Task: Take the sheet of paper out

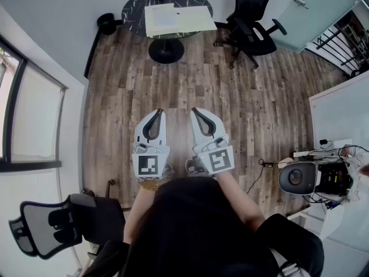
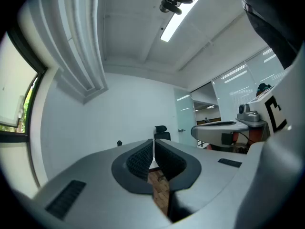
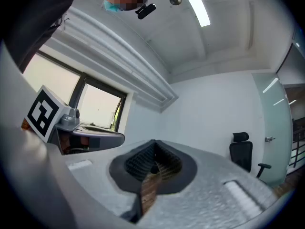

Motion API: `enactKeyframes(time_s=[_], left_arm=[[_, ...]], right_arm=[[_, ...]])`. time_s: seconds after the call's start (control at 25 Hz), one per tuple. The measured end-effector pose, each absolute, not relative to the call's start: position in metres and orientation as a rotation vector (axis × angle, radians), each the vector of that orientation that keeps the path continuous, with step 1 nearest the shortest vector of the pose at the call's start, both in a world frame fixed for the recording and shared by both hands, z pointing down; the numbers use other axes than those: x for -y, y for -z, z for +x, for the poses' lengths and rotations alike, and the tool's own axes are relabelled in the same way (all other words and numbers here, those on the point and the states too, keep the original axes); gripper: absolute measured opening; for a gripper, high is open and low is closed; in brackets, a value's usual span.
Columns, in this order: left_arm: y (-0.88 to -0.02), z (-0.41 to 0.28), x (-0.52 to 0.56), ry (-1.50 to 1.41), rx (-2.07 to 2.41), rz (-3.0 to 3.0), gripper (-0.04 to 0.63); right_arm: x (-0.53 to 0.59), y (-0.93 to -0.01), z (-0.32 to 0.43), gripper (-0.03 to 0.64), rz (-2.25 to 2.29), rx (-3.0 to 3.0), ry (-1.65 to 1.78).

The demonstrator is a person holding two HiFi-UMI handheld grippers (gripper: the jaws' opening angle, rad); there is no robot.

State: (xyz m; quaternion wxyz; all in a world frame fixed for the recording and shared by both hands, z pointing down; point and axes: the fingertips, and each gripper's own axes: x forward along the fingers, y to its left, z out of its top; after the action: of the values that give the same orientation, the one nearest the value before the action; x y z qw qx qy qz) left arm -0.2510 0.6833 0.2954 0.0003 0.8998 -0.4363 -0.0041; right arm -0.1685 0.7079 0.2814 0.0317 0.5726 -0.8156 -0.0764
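A pale sheet of paper (image 1: 176,19) lies flat on a round black marble table (image 1: 134,10) at the far end of the room. My left gripper (image 1: 158,112) and right gripper (image 1: 194,110) are held side by side over the wooden floor, far short of the table. Both point toward it. In the left gripper view my left gripper (image 2: 153,145) has its jaws pressed together with nothing between them. The right gripper (image 3: 154,145) is likewise shut and empty in the right gripper view. The gripper bodies hide the paper in both gripper views.
A black office chair (image 1: 253,23) stands right of the table, and another chair (image 1: 55,224) sits close at my left. White desks with cables and a grey device (image 1: 298,178) line the right side. Windows run along the left wall (image 1: 34,120).
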Motion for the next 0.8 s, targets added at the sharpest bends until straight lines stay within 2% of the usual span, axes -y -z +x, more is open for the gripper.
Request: enactKeyframes(time_s=[0.32,0.8], left_arm=[[-0.296,-0.283,-0.662,-0.030,1.338,2.892,0.023],[-0.316,-0.271,-0.600,-0.083,1.285,2.946,0.023]], right_arm=[[-0.688,-0.285,-0.198,-0.002,1.781,2.404,0.244],[-0.621,-0.307,-0.189,-0.002,1.795,2.382,0.195]])
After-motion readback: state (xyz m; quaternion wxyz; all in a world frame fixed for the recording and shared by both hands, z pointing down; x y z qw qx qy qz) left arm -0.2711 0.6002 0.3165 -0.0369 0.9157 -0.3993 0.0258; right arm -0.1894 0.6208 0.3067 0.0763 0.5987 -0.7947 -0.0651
